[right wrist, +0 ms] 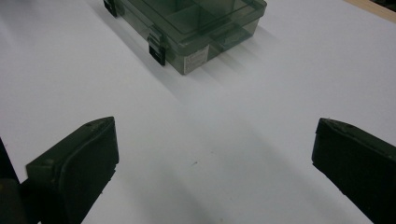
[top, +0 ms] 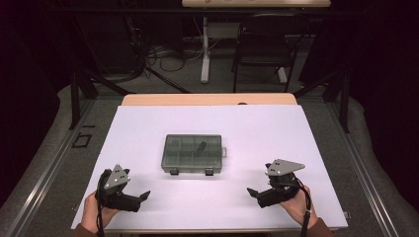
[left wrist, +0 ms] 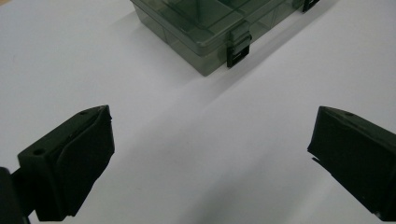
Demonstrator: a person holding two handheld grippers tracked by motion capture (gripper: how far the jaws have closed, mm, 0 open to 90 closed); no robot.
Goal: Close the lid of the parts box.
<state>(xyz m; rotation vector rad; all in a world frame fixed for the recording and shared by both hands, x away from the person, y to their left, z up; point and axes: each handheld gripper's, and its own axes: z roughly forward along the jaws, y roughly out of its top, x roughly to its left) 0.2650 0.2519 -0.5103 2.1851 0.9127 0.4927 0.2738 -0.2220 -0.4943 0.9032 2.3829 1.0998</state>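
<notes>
At frame centre on the white worktop (top: 247,197), a closed smoky compartment box (top: 192,153) is sitting; my left tool (top: 144,196) and right tool (top: 252,191) are hovering lower down, jaws spread, empty.

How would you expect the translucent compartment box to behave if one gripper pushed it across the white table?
The compartment box looks like rigid plastic, so it probably slides stiffly rather than flexing. It sits low and flat on the smooth white table, so tipping seems unlikely. The small dark item inside may rattle; both latches appear shut.
</notes>
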